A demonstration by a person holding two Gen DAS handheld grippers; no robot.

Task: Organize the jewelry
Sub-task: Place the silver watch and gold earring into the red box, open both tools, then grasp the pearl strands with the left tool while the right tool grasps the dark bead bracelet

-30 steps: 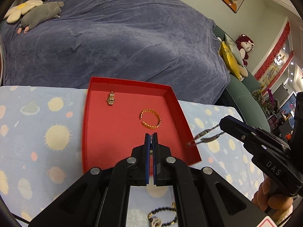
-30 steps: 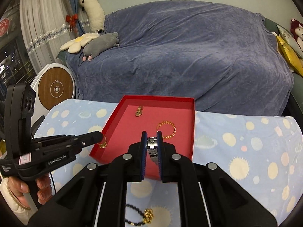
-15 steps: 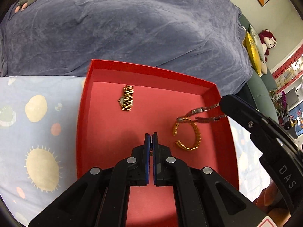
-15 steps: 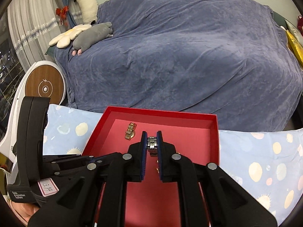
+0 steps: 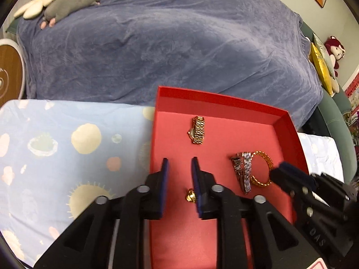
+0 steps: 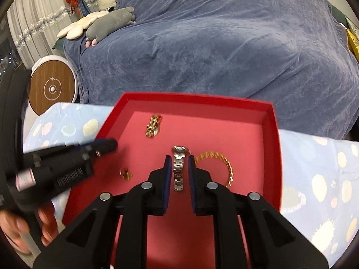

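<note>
A red tray (image 5: 222,103) (image 6: 274,134) sits on the patterned cloth. In it lie a gold watch (image 5: 198,130) (image 6: 153,125), a gold bracelet (image 5: 262,168) (image 6: 224,163), a silver watch (image 5: 243,171) (image 6: 179,168) and a small gold ring (image 5: 190,195) (image 6: 125,173). My left gripper (image 5: 179,168) is open over the tray, the ring lying below between its fingers. My right gripper (image 6: 178,164) is open with the silver watch lying on the tray floor between its fingers.
A blue-covered sofa (image 5: 179,44) rises right behind the tray, with plush toys (image 5: 71,2) on it. A round wooden-faced device (image 6: 52,88) stands at the left. The light blue patterned cloth (image 5: 67,148) covers the table on both sides of the tray.
Both grippers opened over the tray. The right let go of the silver watch, which now lies beside the bracelet. The left dropped a gold ring onto the tray floor.
</note>
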